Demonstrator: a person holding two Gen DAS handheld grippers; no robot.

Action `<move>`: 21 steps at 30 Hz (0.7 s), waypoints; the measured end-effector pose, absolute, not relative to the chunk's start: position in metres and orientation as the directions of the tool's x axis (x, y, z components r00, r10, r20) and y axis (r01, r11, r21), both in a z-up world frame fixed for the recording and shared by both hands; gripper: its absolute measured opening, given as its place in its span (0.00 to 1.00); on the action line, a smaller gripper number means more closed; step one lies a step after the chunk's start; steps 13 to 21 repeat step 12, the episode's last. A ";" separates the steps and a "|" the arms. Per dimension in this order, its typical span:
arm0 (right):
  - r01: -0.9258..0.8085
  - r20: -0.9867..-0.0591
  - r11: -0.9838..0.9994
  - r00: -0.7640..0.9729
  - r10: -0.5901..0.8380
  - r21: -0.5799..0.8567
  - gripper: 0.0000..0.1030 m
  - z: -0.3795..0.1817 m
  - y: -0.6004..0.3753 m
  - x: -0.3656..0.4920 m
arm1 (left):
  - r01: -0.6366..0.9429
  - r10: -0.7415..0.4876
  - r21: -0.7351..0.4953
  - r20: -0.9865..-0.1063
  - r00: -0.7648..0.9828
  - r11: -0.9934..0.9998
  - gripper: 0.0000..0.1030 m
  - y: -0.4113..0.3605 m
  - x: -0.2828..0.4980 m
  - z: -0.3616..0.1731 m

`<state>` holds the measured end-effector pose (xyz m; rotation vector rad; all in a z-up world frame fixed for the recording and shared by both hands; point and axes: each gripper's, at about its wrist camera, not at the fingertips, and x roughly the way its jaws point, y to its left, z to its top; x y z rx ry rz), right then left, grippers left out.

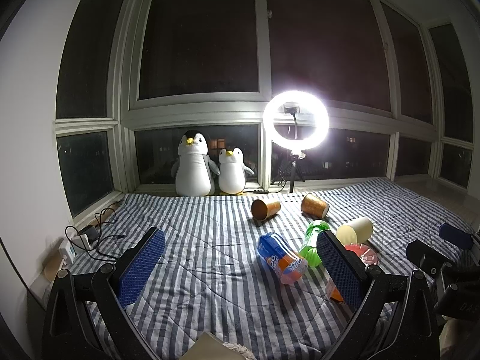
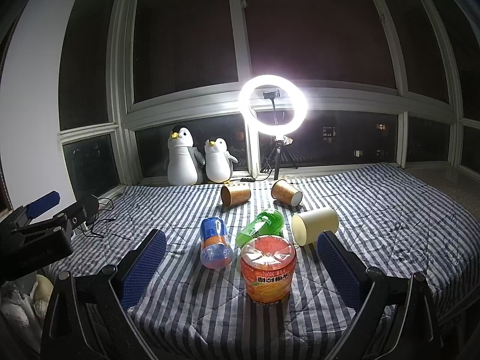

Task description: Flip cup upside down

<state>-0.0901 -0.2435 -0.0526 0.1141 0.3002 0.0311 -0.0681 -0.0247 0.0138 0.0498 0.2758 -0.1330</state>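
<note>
Three paper cups lie on their sides on the striped bedspread [image 2: 390, 225]: a cream cup [image 2: 315, 225] [image 1: 355, 230] and two brown cups [image 2: 235, 195] [image 2: 286, 192], also in the left wrist view [image 1: 265, 208] [image 1: 314, 205]. A blue-orange cup [image 2: 216, 247] [image 1: 282, 258] and a green cup [image 2: 261, 227] [image 1: 315, 241] also lie on their sides. An orange juice cup [image 2: 268, 270] stands upside down. My right gripper [image 2: 240, 267] is open around the orange cup without touching it. My left gripper [image 1: 240, 267] is open and empty, left of the cups.
Two plush penguins [image 1: 207, 168] and a lit ring light [image 1: 296, 120] on a tripod stand at the window. Cables and a charger [image 1: 81, 241] lie at the bed's left edge. The other gripper shows at each view's side edge [image 1: 444, 258] [image 2: 45, 225].
</note>
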 end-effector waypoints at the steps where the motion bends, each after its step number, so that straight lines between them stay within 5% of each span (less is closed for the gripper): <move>1: -0.013 -0.294 0.993 0.955 0.048 0.118 0.96 -0.053 -0.244 -0.090 | 0.136 -0.123 0.030 -0.275 0.954 0.990 0.99 -0.025 -0.068 0.014; 21: -0.014 -0.319 0.992 0.946 0.053 0.123 0.96 -0.058 -0.244 -0.084 | 0.134 -0.117 0.042 -0.292 0.949 0.990 0.99 -0.029 -0.063 0.010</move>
